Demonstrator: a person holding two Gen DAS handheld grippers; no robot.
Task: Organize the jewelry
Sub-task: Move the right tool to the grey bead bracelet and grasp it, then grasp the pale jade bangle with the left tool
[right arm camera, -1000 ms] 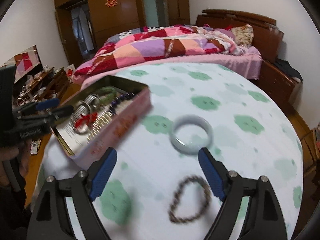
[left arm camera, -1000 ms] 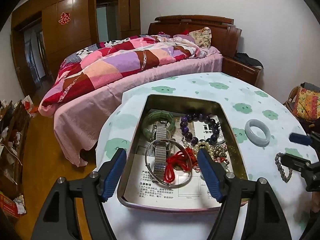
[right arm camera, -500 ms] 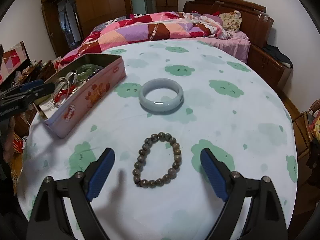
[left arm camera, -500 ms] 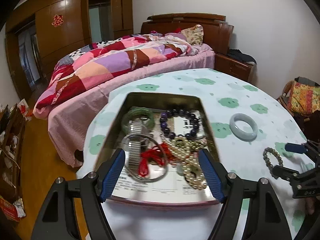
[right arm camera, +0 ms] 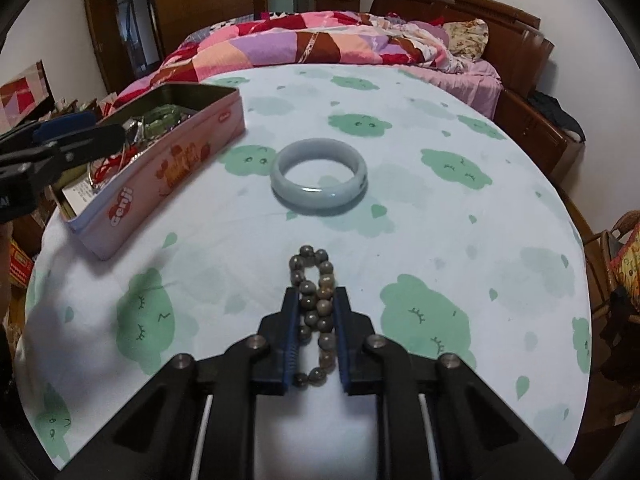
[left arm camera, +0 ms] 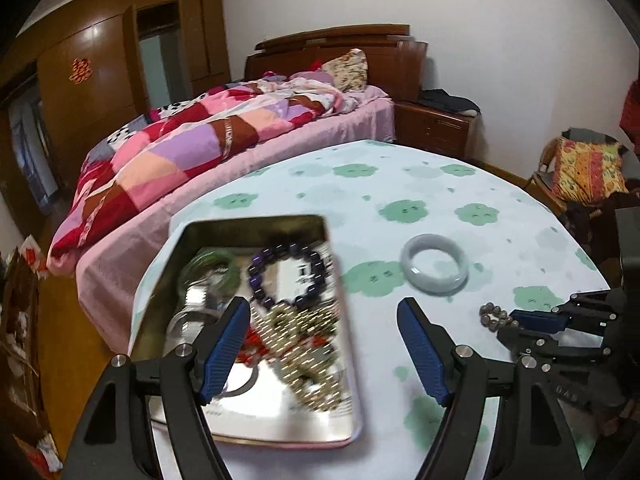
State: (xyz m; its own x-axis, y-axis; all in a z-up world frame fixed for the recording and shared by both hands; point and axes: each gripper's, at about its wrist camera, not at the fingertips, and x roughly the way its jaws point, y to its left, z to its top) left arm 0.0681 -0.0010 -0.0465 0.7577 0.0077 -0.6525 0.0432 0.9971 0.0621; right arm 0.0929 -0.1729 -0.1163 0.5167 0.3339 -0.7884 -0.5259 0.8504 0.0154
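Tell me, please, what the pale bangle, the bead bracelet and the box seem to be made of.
Pale bangle: probably jade or glass, going by its smooth, glossy, milky look.
Bead bracelet, pinched in the right hand-held gripper: dull grey-brown round beads, perhaps stone or wood; unclear.
Box: likely tin, with thin walls, a shiny metal inside and a printed pink outside.

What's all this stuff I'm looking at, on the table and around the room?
Tin box: one, pink outside, left on the table, open, holding jewelry.
Purple bead bracelet: one, inside the tin.
Green bangle: one, inside the tin, far left.
Pale bangle: one, grey-white, flat on the tablecloth right of the tin.
Brown bead bracelet: one, squeezed between the right fingers.
Tablecloth: one, white with green blobs.
Bed: one, patchwork quilt, behind the table.
Left gripper: one, black with blue fingers, open by the tin.
Right gripper: one, shut on the bracelet.
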